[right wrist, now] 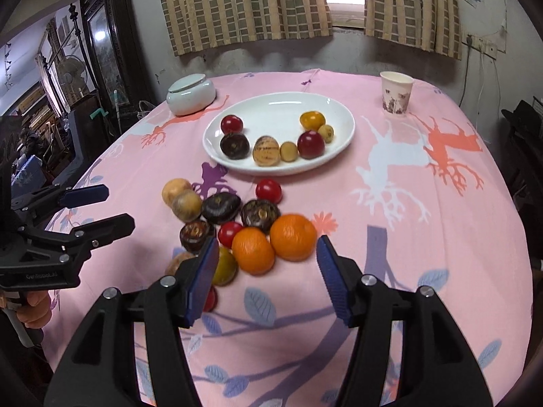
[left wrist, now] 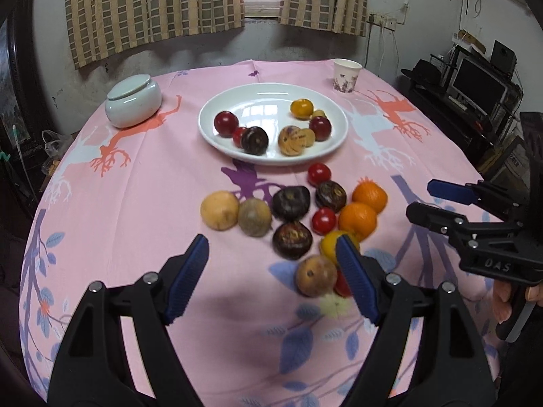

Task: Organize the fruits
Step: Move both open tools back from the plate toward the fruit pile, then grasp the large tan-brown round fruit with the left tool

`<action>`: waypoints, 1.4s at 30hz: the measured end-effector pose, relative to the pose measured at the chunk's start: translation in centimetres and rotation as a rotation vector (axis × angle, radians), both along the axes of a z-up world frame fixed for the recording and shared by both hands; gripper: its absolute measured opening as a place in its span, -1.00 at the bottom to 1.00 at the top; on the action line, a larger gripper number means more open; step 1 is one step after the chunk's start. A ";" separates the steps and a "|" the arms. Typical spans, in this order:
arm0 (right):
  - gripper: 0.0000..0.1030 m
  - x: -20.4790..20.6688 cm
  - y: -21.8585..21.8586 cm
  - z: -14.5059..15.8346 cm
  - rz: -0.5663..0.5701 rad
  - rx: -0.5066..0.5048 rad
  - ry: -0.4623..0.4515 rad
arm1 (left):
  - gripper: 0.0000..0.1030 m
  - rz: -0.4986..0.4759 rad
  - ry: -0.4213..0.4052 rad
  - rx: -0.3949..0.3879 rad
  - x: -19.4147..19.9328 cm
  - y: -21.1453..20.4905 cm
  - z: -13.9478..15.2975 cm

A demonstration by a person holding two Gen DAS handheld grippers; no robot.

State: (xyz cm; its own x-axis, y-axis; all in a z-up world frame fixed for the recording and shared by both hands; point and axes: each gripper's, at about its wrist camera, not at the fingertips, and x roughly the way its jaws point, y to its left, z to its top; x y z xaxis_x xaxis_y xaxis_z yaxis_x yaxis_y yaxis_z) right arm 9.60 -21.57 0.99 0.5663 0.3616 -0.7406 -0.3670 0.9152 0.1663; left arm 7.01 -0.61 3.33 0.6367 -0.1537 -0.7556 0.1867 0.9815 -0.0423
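A white oval plate [left wrist: 271, 93] [right wrist: 281, 101] holds several fruits: dark red plums, a yellow tomato [left wrist: 301, 108], brown and tan fruits. In front of it a pile of loose fruit lies on the pink cloth: two oranges [left wrist: 358, 220] [right wrist: 293, 236], red tomatoes [left wrist: 319, 173], dark purple fruits [left wrist: 290, 202], tan fruits [left wrist: 219, 210]. My left gripper [left wrist: 271, 257] is open and empty, just before the pile. My right gripper [right wrist: 268, 257] is open and empty, close to the oranges; it also shows in the left wrist view [left wrist: 424, 200].
A pale lidded ceramic jar [left wrist: 133, 100] [right wrist: 191, 94] stands at the back left. A paper cup [left wrist: 346, 75] [right wrist: 395, 93] stands at the back right. The round table has a pink patterned cloth [left wrist: 135, 203]. Furniture and a monitor stand beyond the right edge.
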 end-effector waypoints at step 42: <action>0.17 -2.9 -1.4 -4.4 0.004 0.046 0.109 | 0.53 -0.034 0.212 0.051 4.0 -3.3 -8.3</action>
State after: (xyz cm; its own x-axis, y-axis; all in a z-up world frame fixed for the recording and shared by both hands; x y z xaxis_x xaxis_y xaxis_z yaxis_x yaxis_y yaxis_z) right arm 6.72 -23.01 -3.46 0.4818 0.3989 -0.7802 -0.3482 0.9042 0.2473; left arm 10.96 -3.94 -5.02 0.4582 -0.1306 -0.8792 0.2121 0.9766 -0.0345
